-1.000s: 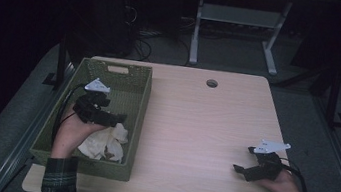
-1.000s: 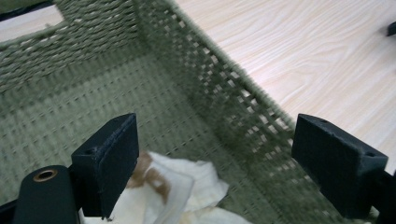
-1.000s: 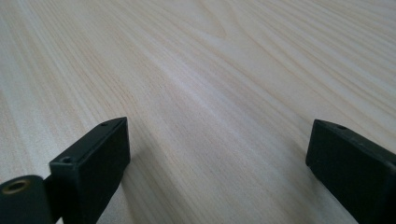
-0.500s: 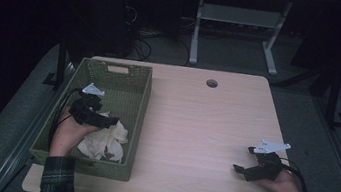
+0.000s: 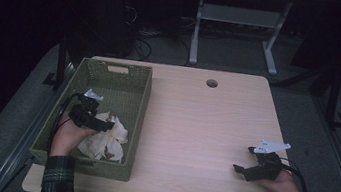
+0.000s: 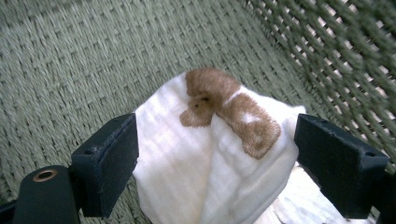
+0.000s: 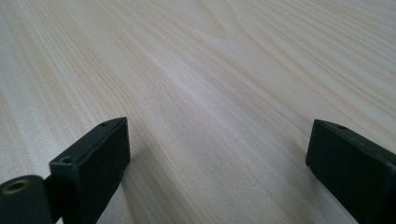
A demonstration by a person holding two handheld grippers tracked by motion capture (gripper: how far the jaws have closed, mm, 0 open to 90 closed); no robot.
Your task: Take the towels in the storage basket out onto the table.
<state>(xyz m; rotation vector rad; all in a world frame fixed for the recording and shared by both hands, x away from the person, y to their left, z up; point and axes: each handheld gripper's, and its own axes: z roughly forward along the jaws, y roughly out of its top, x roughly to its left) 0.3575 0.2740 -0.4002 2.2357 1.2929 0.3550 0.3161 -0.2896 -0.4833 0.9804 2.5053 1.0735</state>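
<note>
Tongs (image 6: 215, 158) spread wide, straddling white-brown cloth (image 6: 210, 154) in basket (image 6: 70, 56).

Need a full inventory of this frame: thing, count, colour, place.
basket: 1, green woven, left part of the table, cut-out handle in its far wall
cloth: 1, white with brown patches, crumpled in the near half of the basket
table: 1, light wood, centre of the high view
cable hole: 1, round, near the table's far edge
metal stand: 1, pale, on the floor beyond the table
cables: several, dark, on the floor beyond the basket
left gripper: 1, black, inside the basket, jaws open on either side of the cloth
right gripper: 1, black, over the table's near right part, jaws open, nothing between them
sleeves: 2, dark plaid, bottom edge
</note>
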